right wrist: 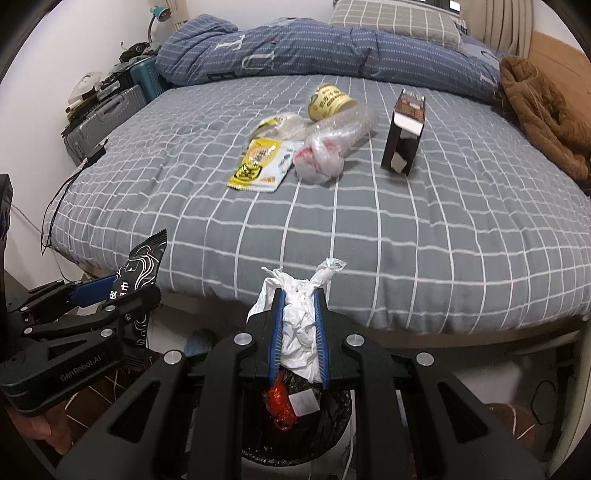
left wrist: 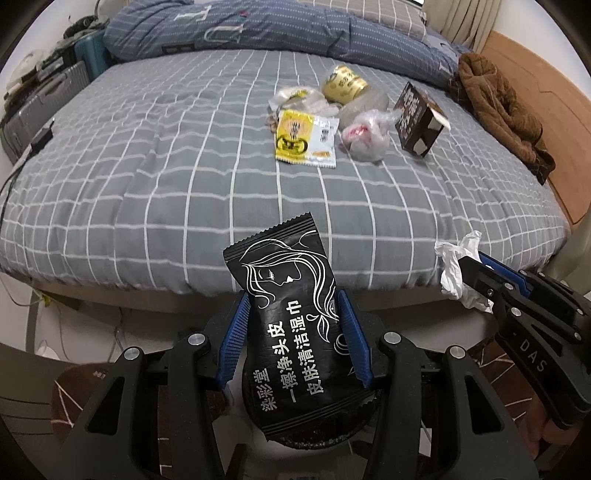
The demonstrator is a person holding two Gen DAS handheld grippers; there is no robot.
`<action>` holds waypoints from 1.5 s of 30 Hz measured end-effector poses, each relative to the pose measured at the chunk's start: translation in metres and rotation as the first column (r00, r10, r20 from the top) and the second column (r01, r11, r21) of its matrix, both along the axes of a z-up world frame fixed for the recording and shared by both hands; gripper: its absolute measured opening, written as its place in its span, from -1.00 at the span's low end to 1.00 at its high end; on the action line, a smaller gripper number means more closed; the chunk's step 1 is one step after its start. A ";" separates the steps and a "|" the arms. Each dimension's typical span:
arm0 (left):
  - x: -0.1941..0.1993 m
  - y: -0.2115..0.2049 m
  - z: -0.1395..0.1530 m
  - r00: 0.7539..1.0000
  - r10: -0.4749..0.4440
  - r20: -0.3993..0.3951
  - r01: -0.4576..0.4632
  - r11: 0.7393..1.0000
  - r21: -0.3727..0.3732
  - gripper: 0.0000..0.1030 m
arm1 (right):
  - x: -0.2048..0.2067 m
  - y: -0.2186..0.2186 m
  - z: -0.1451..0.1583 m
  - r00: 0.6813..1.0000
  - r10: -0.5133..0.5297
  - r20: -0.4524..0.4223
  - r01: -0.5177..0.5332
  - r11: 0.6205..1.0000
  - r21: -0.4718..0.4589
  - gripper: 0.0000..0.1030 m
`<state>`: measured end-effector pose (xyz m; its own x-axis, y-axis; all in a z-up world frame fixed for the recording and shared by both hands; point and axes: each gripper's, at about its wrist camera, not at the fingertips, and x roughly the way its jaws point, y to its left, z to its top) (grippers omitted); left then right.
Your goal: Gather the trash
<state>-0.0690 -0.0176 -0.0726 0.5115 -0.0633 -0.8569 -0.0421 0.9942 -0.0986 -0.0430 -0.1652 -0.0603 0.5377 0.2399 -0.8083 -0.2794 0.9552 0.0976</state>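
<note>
A flat black foil wet-wipe packet (left wrist: 286,325), printed with a white line drawing of a woman's flowing hair and white Chinese characters, stands nearly upright between the blue ribbed pads of the left gripper (left wrist: 295,341). The jaws are closed partway onto the packet's two long edges, squeezing it. It hangs in the air just in front of the bed's near edge, above a round bin lined with a black plastic bag (left wrist: 310,432).

A crumpled white tissue wad (right wrist: 299,325) with twisted ends is pinched between the narrowly closed blue pads of the right gripper (right wrist: 299,332). It too hangs over the bin (right wrist: 295,443), where a red scrap (right wrist: 280,406) and a small white square (right wrist: 303,404) already lie.

The two grippers sit side by side, level, both pointing toward the bed, close but not touching.

Farther out, on the grey bed sheet with white grid lines (left wrist: 147,166), a cluster of litter lies well apart from the grippers: a yellow-and-white snack sachet (left wrist: 304,138), a clear crumpled plastic bag with something red inside (left wrist: 367,134), a clear plastic bottle with a gold label (left wrist: 343,85) lying on its side, and a dark brown cardboard carton (left wrist: 417,120) with an open end. A pale wrapper (left wrist: 299,98) behind the sachet is too blurred to identify.

A blue rolled duvet (left wrist: 258,26) lies along the far side of the bed, and a brown fleece garment (left wrist: 498,107) is heaped at the right edge.
</note>
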 end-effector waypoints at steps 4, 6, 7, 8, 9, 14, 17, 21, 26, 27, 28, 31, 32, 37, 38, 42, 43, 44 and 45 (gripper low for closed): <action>-0.006 -0.003 -0.013 1.000 -0.006 -0.023 0.006 1.000 -0.001 -0.07 | -0.004 -0.001 -0.012 1.000 -0.003 -0.024 0.003 1.000 -0.007 -0.70; -0.009 -0.004 -0.020 0.999 -0.011 -0.033 0.011 1.000 0.001 -0.07 | -0.006 -0.002 -0.017 0.999 -0.005 -0.033 0.004 1.000 -0.008 -0.70; -0.011 -0.005 -0.023 0.999 -0.013 -0.038 0.013 1.000 0.004 -0.07 | -0.008 -0.002 -0.020 0.999 -0.005 -0.037 0.005 1.000 -0.010 -0.70; -0.012 -0.005 -0.027 0.999 -0.013 -0.042 0.013 1.000 0.004 -0.07 | -0.010 -0.002 -0.024 0.999 -0.006 -0.043 0.005 1.000 -0.010 -0.70; -0.013 -0.004 -0.030 0.999 -0.013 -0.046 0.013 1.000 0.003 -0.07 | -0.011 -0.001 -0.027 0.999 -0.004 -0.049 0.004 1.000 -0.011 -0.70; -0.018 -0.006 -0.044 0.997 -0.017 -0.072 0.017 1.000 0.003 -0.07 | -0.015 0.002 -0.043 0.996 -0.002 -0.086 0.001 1.000 -0.013 -0.70; -0.022 -0.006 -0.054 0.996 -0.017 -0.088 0.017 1.000 0.001 -0.07 | -0.018 0.004 -0.054 0.994 0.001 -0.112 -0.002 1.000 -0.013 -0.70; -0.025 -0.005 -0.068 0.993 -0.012 -0.117 0.011 1.000 -0.007 -0.07 | -0.021 0.008 -0.071 0.989 0.007 -0.148 -0.010 1.000 -0.022 -0.70; -0.029 -0.002 -0.092 0.987 -0.005 -0.162 0.003 1.000 -0.009 -0.07 | -0.025 0.010 -0.099 0.978 0.007 -0.207 -0.014 0.999 -0.031 -0.70; -0.030 -0.001 -0.097 0.985 -0.002 -0.170 0.001 1.000 -0.008 -0.07 | -0.026 0.011 -0.105 0.976 0.008 -0.219 -0.016 0.999 -0.036 -0.70; -0.030 0.000 -0.100 0.984 0.000 -0.177 -0.001 1.000 -0.006 -0.07 | -0.027 0.013 -0.110 0.973 0.010 -0.230 -0.020 0.999 -0.040 -0.70; -0.030 0.006 -0.113 0.980 0.014 -0.197 -0.014 1.000 -0.002 -0.07 | -0.029 0.018 -0.125 0.965 0.020 -0.261 -0.036 0.998 -0.054 -0.70; -0.029 0.007 -0.115 0.980 0.016 -0.201 -0.016 1.000 0.000 -0.07 | -0.029 0.019 -0.129 0.962 0.024 -0.271 -0.041 0.997 -0.058 -0.70; -0.028 0.018 -0.131 0.973 0.038 -0.229 -0.036 0.999 0.011 -0.07 | -0.027 0.028 -0.145 0.952 0.035 -0.304 -0.058 0.996 -0.067 -0.70; -0.028 0.022 -0.134 0.971 0.044 -0.235 -0.042 0.999 0.012 -0.07 | -0.026 0.029 -0.148 0.950 0.037 -0.310 -0.060 0.996 -0.066 -0.70; -0.030 0.032 -0.140 0.967 0.067 -0.244 -0.062 0.998 0.026 -0.07 | -0.023 0.037 -0.156 0.946 0.046 -0.320 -0.071 0.995 -0.068 -0.65; -0.032 0.033 -0.140 0.967 0.072 -0.246 -0.067 0.997 0.028 -0.07 | -0.023 0.040 -0.159 0.947 0.049 -0.319 -0.076 0.994 -0.074 -0.63; -0.033 0.035 -0.142 0.966 0.077 -0.247 -0.072 0.997 0.028 -0.07 | -0.022 0.042 -0.160 0.947 0.053 -0.318 -0.082 0.993 -0.081 -0.60; -0.035 0.038 -0.142 0.965 0.084 -0.249 -0.079 0.996 0.028 -0.07 | -0.022 0.045 -0.162 0.947 0.057 -0.316 -0.088 0.993 -0.084 -0.60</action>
